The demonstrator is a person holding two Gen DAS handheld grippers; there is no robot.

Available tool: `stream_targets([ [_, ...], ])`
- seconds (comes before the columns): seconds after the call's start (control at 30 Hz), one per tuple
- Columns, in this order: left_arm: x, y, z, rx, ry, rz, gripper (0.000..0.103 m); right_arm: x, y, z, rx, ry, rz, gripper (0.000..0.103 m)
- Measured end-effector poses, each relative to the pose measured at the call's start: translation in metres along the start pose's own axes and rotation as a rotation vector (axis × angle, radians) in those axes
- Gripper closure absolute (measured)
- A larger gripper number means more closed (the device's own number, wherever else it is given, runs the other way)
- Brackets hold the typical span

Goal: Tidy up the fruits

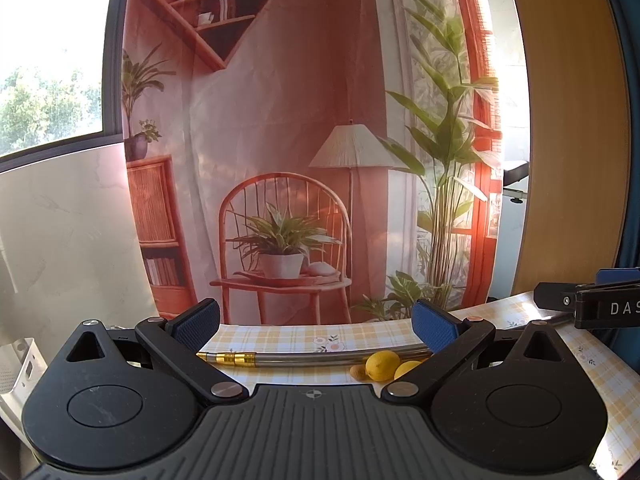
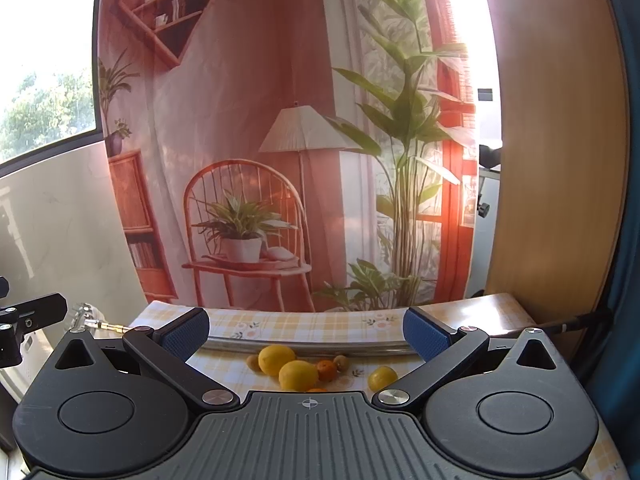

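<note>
Fruits lie on a yellow checked tablecloth (image 2: 320, 330). In the right wrist view two lemons (image 2: 274, 359) (image 2: 298, 376) sit side by side, with a small orange (image 2: 327, 370), two brown kiwis (image 2: 253, 362) (image 2: 341, 362) and a small yellow fruit (image 2: 382, 378) around them. My right gripper (image 2: 306, 334) is open above and short of them, holding nothing. In the left wrist view a lemon (image 1: 383, 365), part of a second lemon (image 1: 406, 369) and a kiwi (image 1: 358, 372) show low right. My left gripper (image 1: 316, 326) is open and empty.
A metal rod (image 1: 312, 359) with gold rings lies across the table behind the fruit. A printed room backdrop (image 1: 280, 160) hangs at the table's far edge. A wooden panel (image 2: 560, 160) stands at the right. The other gripper (image 1: 600, 304) shows at the left view's right edge.
</note>
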State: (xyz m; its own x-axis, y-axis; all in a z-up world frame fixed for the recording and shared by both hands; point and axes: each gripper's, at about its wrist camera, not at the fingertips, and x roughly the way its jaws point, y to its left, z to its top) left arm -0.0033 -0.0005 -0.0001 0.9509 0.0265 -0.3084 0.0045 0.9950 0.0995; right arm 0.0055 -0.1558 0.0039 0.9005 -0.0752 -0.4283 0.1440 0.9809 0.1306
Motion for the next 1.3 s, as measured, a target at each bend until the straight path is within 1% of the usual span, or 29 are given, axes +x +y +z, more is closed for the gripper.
stream_targets([
  [0.5, -0.0012, 0.0012, 0.0002, -0.004, 0.002, -0.019, 0.0, -0.0013, 0.0023, -0.0011, -0.002, -0.007, -0.003, 0.0],
  [0.67, -0.0028, 0.0018, 0.0005, -0.007, -0.004, -0.037, 0.0, -0.0013, 0.0021, -0.0006, -0.002, -0.005, -0.002, 0.0],
  [1.3, -0.0013, 0.0021, 0.0008, -0.005, -0.002, -0.035, 0.0, -0.0016, 0.0025, 0.0003, -0.002, -0.005, -0.003, 0.0],
])
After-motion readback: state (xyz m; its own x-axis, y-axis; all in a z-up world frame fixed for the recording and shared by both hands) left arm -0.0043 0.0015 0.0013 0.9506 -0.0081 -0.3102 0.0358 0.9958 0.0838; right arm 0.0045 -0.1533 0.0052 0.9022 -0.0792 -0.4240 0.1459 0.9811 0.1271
